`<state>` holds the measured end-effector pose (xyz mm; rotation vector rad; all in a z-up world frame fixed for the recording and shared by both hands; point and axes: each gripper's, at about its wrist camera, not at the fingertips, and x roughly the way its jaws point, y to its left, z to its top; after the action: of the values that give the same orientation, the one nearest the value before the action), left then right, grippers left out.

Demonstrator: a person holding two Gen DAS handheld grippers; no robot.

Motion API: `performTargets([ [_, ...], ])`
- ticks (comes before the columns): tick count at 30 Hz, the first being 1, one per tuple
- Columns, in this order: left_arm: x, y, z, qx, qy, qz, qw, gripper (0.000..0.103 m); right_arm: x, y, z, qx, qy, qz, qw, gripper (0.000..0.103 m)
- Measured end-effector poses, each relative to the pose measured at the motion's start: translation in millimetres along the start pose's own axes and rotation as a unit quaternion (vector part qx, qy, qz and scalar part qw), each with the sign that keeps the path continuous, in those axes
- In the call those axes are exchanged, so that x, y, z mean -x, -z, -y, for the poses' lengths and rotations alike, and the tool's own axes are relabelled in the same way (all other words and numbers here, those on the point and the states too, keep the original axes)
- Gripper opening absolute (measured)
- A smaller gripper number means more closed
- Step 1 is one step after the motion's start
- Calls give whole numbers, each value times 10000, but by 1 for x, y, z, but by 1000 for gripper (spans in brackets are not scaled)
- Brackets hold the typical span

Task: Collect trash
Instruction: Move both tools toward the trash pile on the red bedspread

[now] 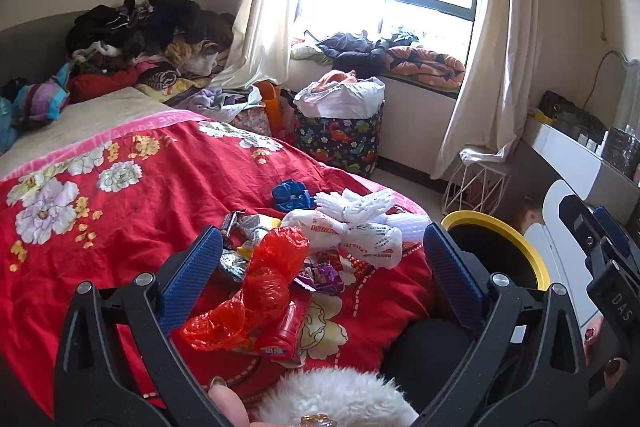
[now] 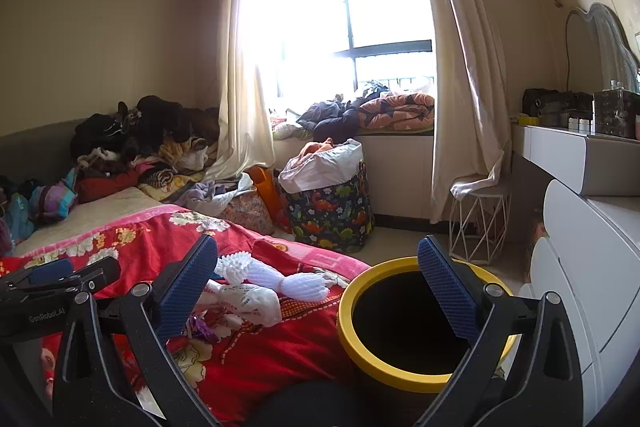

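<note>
Fingers of both the left gripper [image 1: 322, 267] and right gripper [image 2: 318, 283] stand wide apart, empty, above crumpled red plastic bag [image 1: 256, 287] and yellow-rimmed black bin [image 2: 404, 323] at lower centre.

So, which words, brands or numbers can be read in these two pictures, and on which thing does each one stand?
"DAS" - on the right hand-held gripper, seen from the left wrist.
"GenRoboLAI", roughly - on the left hand-held gripper, seen from the right wrist.
Pink band of the red blanket: letters upside down, unreadable.
White printed bags: orange print too blurred.
Red tube: label too small.
</note>
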<state>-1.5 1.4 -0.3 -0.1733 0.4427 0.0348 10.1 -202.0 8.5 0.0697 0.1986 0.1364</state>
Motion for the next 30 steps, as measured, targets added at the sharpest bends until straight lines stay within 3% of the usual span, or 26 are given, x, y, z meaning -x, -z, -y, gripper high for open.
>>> performTargets([
  [30, 0, 1, 5, -28, 4, 9, 10000, 92, 0, 0, -4, 54, 32, 35, 10000, 97],
])
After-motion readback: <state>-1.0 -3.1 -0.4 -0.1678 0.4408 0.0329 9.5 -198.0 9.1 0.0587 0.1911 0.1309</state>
